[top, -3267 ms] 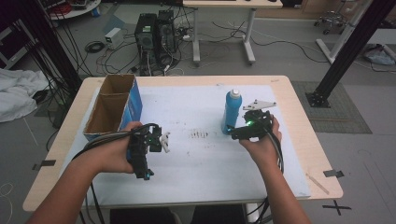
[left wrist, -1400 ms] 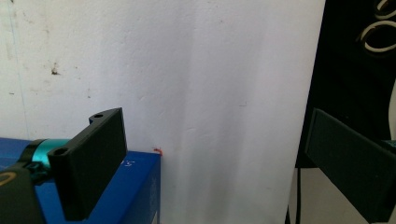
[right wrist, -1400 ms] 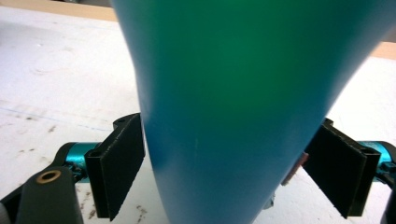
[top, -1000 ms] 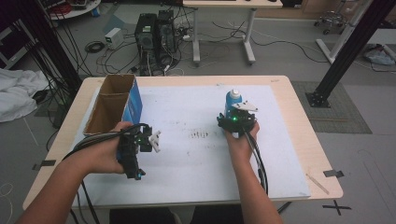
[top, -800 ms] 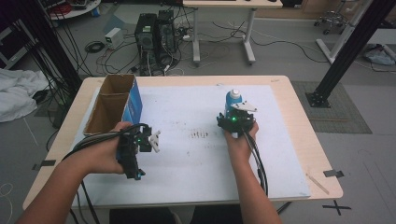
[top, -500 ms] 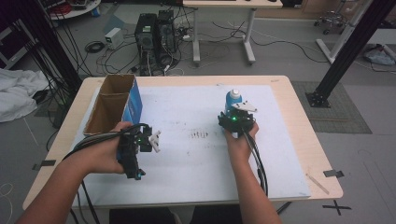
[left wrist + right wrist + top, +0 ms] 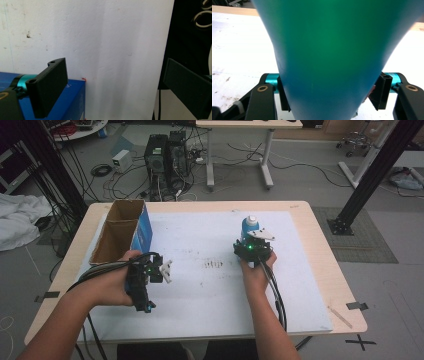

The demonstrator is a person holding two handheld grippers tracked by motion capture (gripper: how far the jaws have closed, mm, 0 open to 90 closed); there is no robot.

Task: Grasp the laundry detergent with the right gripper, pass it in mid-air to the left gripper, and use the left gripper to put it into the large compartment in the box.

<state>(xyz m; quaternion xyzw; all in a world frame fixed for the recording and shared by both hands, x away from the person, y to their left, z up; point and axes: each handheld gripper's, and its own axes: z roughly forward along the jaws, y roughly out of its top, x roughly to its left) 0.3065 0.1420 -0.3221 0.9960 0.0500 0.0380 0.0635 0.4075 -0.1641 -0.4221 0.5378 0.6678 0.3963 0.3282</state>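
Observation:
A blue bottle [image 7: 247, 228] with a white cap stands upright on the white mat [image 7: 210, 290], right of centre. My right gripper [image 7: 249, 241] reaches it from the near side, and the right gripper view has the bottle [image 7: 329, 50] wedged between the jaws, both pads against its sides. My left gripper [image 7: 163, 269] hovers over the mat's left part, near an open cardboard box [image 7: 116, 232] with a blue side. Its jaws stand wide apart in the left gripper view [image 7: 115, 67], with nothing between them, above the blue box side [image 7: 75, 100].
The wooden table's edge [image 7: 320, 245] frames the mat. Dark smudges [image 7: 214, 264] mark the mat's middle. Cables trail from both grippers toward the near edge. Computer towers [image 7: 167, 152] and loose cables lie on the floor behind the table.
Since 3.3 s ago my right gripper has moved left onto the bottle and closed around it. Over the last second both hands have stayed nearly still.

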